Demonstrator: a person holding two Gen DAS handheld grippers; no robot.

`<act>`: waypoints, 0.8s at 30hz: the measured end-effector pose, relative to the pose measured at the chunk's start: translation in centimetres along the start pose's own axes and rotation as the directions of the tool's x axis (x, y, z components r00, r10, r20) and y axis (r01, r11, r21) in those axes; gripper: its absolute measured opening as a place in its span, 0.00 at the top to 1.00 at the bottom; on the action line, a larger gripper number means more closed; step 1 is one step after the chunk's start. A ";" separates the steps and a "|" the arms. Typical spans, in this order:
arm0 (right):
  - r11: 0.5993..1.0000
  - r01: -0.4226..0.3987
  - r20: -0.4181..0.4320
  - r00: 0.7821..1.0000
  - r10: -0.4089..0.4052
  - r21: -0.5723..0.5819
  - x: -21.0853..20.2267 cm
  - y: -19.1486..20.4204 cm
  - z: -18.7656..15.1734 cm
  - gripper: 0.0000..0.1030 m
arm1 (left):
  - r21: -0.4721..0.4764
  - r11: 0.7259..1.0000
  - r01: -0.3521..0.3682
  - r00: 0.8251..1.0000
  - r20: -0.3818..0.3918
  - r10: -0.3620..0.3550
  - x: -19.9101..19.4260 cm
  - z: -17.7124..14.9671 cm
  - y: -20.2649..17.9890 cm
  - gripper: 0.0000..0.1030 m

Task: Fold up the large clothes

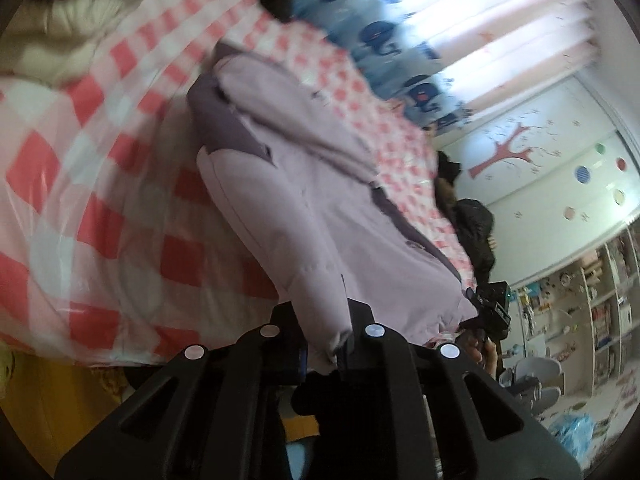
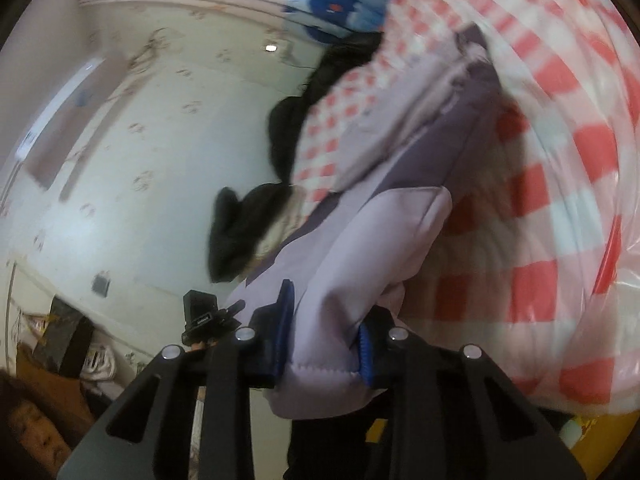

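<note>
The lilac padded jacket (image 1: pixel 304 200) is gripped at its near edge by the left gripper (image 1: pixel 320 344), jaws clenched tight on a fold of the hem. A thick wad of the same jacket is clamped by the right gripper (image 2: pixel 326 344) (blue pads pressed into the fabric), while the rest is draped across the pink-and-white checked bedcover (image 1: pixel 100 184).

Daylight glows through the curtain (image 1: pixel 480 40); both fisheye views smeared, probably motion blur, edges dark.
</note>
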State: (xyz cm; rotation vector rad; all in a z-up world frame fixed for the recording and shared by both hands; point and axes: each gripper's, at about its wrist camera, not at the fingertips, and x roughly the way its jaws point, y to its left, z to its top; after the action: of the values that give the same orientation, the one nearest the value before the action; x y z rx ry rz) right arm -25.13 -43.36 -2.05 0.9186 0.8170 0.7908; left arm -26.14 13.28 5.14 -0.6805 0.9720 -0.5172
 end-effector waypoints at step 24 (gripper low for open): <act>0.856 0.493 0.193 0.865 -0.462 -0.160 15.1 -1.6 16.5 0.14 | 0.162 0.909 -0.384 0.890 0.327 0.318 12.8 12.9 -0.3 0.14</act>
State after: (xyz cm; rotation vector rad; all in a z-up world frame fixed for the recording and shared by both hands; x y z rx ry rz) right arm -3.67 -37.01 -1.23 0.5443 0.7739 0.3525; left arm -8.79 8.19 3.02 -0.3503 0.7197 -0.1879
